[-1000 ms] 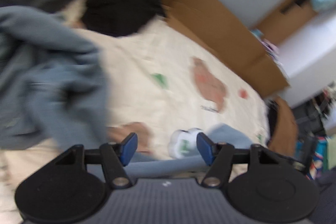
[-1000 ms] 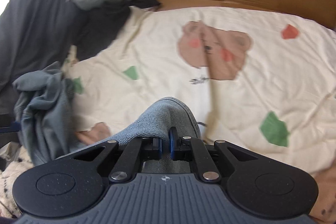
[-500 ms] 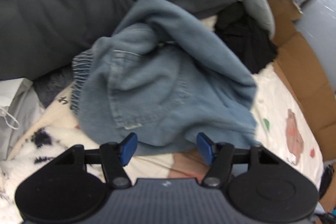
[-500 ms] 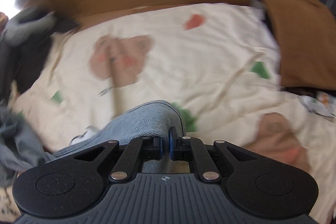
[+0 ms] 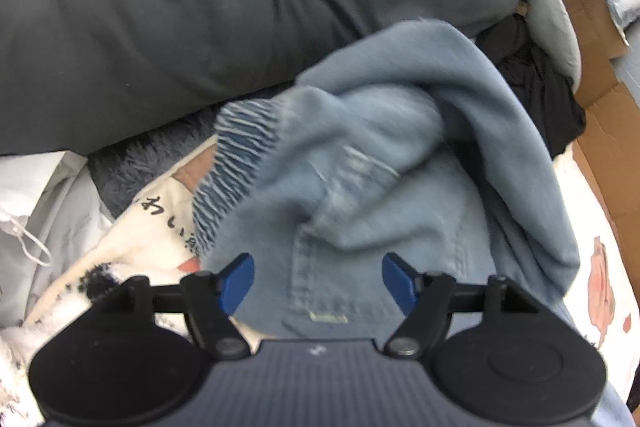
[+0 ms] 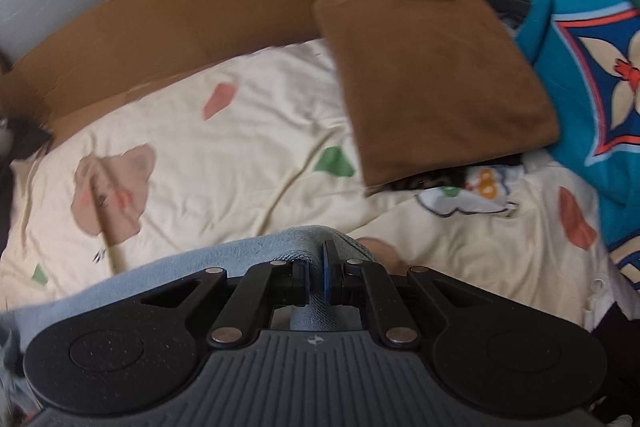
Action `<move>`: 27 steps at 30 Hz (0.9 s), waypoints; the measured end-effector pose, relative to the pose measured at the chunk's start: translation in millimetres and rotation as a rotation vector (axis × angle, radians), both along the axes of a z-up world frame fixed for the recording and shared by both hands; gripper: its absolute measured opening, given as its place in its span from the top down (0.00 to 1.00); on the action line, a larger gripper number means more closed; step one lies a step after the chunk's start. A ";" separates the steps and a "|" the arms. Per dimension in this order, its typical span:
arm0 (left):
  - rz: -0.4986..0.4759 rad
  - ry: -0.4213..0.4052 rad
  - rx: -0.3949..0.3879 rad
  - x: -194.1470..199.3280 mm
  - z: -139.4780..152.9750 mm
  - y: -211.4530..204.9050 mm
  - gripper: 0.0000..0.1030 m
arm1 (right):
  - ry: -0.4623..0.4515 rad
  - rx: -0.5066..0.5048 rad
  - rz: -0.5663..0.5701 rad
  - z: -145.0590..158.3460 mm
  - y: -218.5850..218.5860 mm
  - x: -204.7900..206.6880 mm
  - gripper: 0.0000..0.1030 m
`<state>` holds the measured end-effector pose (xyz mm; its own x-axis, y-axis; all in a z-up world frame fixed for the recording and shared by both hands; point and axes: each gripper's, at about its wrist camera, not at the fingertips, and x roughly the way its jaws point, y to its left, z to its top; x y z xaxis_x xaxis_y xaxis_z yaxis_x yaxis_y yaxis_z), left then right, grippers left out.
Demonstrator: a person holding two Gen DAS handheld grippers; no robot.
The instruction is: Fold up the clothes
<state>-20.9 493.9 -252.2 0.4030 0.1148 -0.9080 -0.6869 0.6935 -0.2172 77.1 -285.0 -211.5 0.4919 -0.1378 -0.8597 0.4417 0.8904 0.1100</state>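
The right tongs (image 6: 316,277) are pressed together on a fold of the blue jeans (image 6: 256,255), pinching the denim between the two blue pads. From that pinch the cloth runs down and to the left, across the front of the tool and out of the lower left corner of the right wrist view.

The left tongs (image 5: 318,279) are spread wide, with nothing between the blue pads (image 5: 239,281). The jeans (image 5: 384,187) lie bunched in a heap directly ahead of them, the near edge of the heap reaching in between the open fingers; whether the pads touch the cloth cannot be told. A ribbed elastic waistband (image 5: 236,163) shows at the left of the heap, and a stitched seam with a small label runs down toward the tool.

The jeans rest on a bed with a cream sheet (image 6: 248,147) printed with bears and small red and green shapes. Behind the heap lies a dark grey duvet (image 5: 200,7), and at its right a pile of black clothes (image 5: 540,95). A white plastic bag (image 5: 32,195) sits at the far left. In the right wrist view a folded brown garment (image 6: 432,75) lies on the sheet, a teal patterned cloth (image 6: 588,39) just beside it, and brown cardboard (image 6: 180,23) stands along the far edge of the bed.
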 end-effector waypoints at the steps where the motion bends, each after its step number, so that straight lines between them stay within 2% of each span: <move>1: -0.001 0.004 0.001 1.0 -1.5 0.4 0.27 | -0.001 -0.006 0.003 1.2 -2.7 1.4 0.97; 4: -0.012 0.018 -0.006 6.7 -9.8 1.3 0.22 | -0.005 -0.032 0.042 5.4 -2.2 13.0 0.97; 9: -0.047 0.066 0.011 20.8 -39.3 2.2 0.20 | -0.038 -0.057 0.095 19.2 4.8 48.2 0.97; 12: -0.060 0.076 0.019 25.6 -51.1 -0.1 0.37 | -0.061 -0.074 0.130 30.3 10.8 73.0 0.97; 13: -0.057 0.074 0.016 25.3 -50.9 -0.9 0.49 | -0.067 -0.080 0.140 34.2 12.4 80.5 0.97; 15: -0.047 0.072 0.011 24.1 -48.6 -2.3 0.62 | -0.076 -0.092 0.165 41.4 15.4 95.6 0.97; 16: -0.042 0.072 0.009 23.5 -47.5 -3.1 0.74 | -0.079 -0.098 0.179 44.6 16.9 103.4 0.97; 17: -0.037 0.071 0.006 22.8 -46.3 -3.8 0.79 | -0.082 -0.103 0.194 47.8 18.3 111.2 0.96; 19: -0.028 0.069 0.001 21.6 -44.0 -5.3 0.85 | -0.091 -0.110 0.220 54.9 22.0 126.3 0.96; 21: -0.014 0.033 -0.015 17.0 -36.0 -5.6 0.94 | -0.105 -0.115 0.246 63.9 26.4 142.3 0.96; 27: -0.025 -0.063 -0.031 18.8 -6.3 -15.5 0.95 | -0.180 -0.142 0.323 101.6 41.9 198.8 0.97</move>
